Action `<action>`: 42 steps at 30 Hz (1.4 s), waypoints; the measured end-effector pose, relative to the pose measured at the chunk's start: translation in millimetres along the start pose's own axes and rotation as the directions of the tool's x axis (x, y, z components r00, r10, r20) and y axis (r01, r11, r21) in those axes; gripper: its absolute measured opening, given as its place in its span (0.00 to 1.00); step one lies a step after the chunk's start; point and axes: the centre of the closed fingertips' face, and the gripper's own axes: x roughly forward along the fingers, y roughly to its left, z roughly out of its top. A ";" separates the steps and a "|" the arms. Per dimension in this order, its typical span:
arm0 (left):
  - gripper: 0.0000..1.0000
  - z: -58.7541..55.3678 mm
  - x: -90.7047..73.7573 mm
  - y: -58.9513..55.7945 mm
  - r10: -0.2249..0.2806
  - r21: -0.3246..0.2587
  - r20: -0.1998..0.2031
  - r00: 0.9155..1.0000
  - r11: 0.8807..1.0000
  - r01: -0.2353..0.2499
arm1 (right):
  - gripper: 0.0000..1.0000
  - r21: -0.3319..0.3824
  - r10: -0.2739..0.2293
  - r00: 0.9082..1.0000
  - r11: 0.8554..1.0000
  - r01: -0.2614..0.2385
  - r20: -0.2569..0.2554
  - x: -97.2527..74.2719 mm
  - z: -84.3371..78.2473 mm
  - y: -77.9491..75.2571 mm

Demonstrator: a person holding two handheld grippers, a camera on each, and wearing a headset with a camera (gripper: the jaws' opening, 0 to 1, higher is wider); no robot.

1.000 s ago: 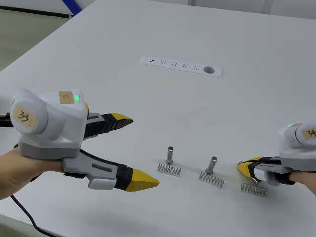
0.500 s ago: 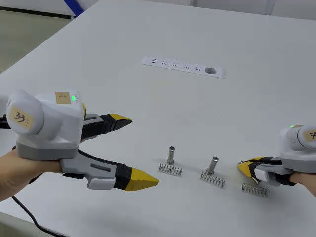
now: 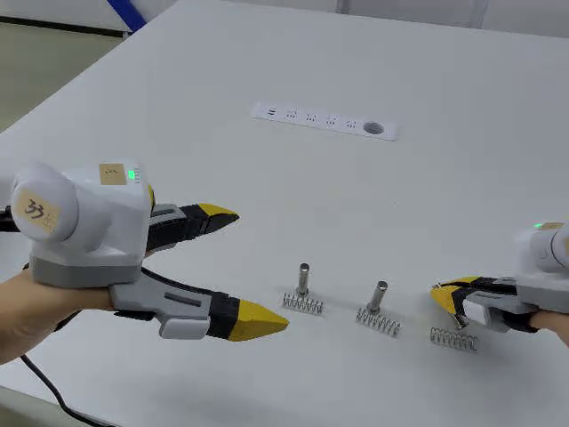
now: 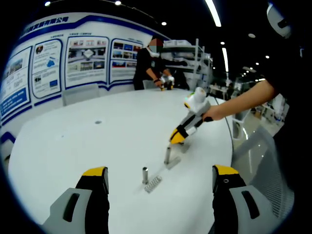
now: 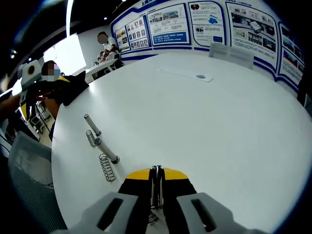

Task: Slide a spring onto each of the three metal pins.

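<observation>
Two metal pins (image 3: pixel 303 277) (image 3: pixel 379 295) stand upright on the white table (image 3: pixel 373 205), each with a spring (image 3: pixel 302 304) (image 3: pixel 378 321) lying at its foot. A third spring (image 3: pixel 453 339) lies further right. Just above it, my right gripper (image 3: pixel 447 298) is shut on a third metal pin (image 5: pixel 155 187), held along its jaws. My left gripper (image 3: pixel 240 267) hovers wide open to the left of the pins, with nothing between its jaws. The left gripper view has the two pins (image 4: pixel 145 175) (image 4: pixel 167 155) ahead and the right gripper (image 4: pixel 178 136) beyond them.
A white power strip (image 3: pixel 324 119) is set into the table further back. The table's left edge (image 3: pixel 80 84) drops to the floor. People work at the far end of the table (image 4: pixel 156 66), and a chair (image 5: pixel 29 165) stands nearby.
</observation>
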 end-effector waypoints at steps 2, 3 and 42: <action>0.90 0.9 0.0 -0.5 0.000 0.001 0.002 1.000 1.000 -0.001 | 0.08 0.000 -0.002 1.000 1.000 0.002 0.009 -1.2 0.1 -0.4; 0.90 1.2 0.0 -1.1 0.000 0.002 0.002 1.000 1.000 0.000 | 0.08 0.001 -0.004 1.000 1.000 0.004 0.016 -2.4 0.2 -0.5; 0.90 10.4 -0.6 -16.7 -0.009 0.042 -0.014 1.000 0.999 0.010 | 0.08 -0.067 -0.032 0.977 0.997 0.047 0.210 -37.9 2.4 6.9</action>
